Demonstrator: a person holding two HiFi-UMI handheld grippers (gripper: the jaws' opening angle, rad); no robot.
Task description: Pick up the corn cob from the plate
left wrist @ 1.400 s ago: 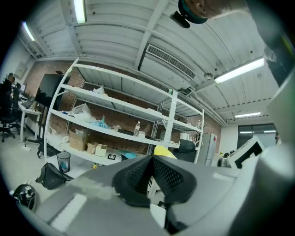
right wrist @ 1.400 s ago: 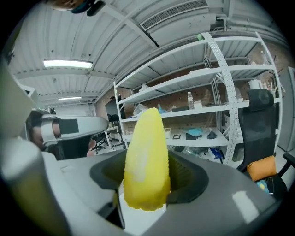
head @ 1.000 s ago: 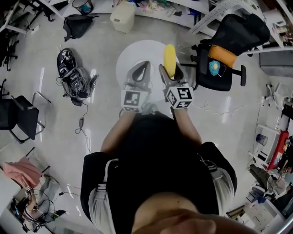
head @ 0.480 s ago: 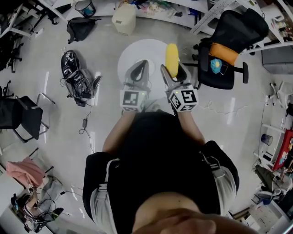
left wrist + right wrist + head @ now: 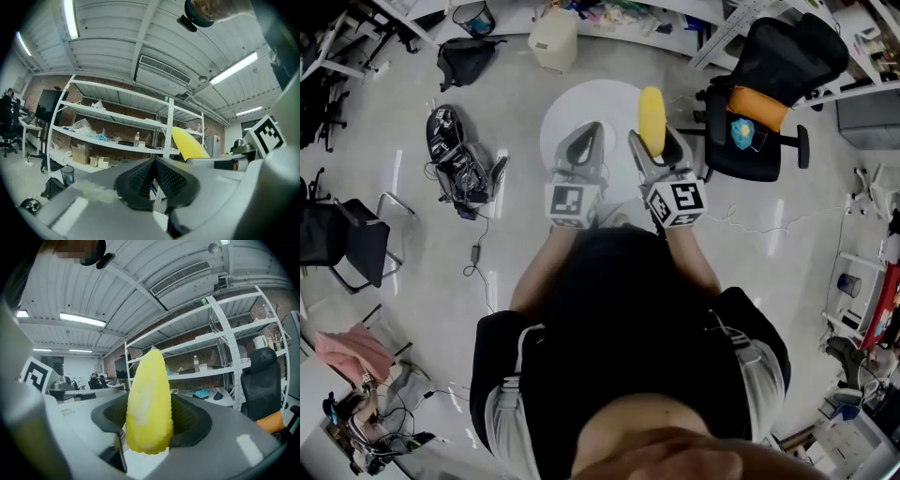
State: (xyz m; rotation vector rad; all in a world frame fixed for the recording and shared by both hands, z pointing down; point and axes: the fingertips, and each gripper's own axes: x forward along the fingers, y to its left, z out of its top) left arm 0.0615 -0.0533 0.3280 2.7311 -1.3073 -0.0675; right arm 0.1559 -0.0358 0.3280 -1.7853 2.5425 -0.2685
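Note:
The yellow corn cob (image 5: 650, 120) stands upright between the jaws of my right gripper (image 5: 653, 141), which is shut on it above the round white table (image 5: 581, 101). In the right gripper view the corn cob (image 5: 147, 401) fills the middle, clamped by the black pads of that gripper (image 5: 149, 423). My left gripper (image 5: 586, 141) is level with it on the left, shut with nothing held. In the left gripper view, where its own tips (image 5: 154, 161) meet, the corn cob (image 5: 189, 144) shows at the right. No plate shows.
A black office chair with an orange cushion (image 5: 769, 94) stands right of the table. On the floor at left lie a black bag (image 5: 461, 53) and a pile of cables (image 5: 461, 167). A cream bin (image 5: 551, 37) is behind the table. Metal shelves (image 5: 117, 126) line the wall.
Both grippers and the corn cob keep the same pose; only the head view has shifted slightly.

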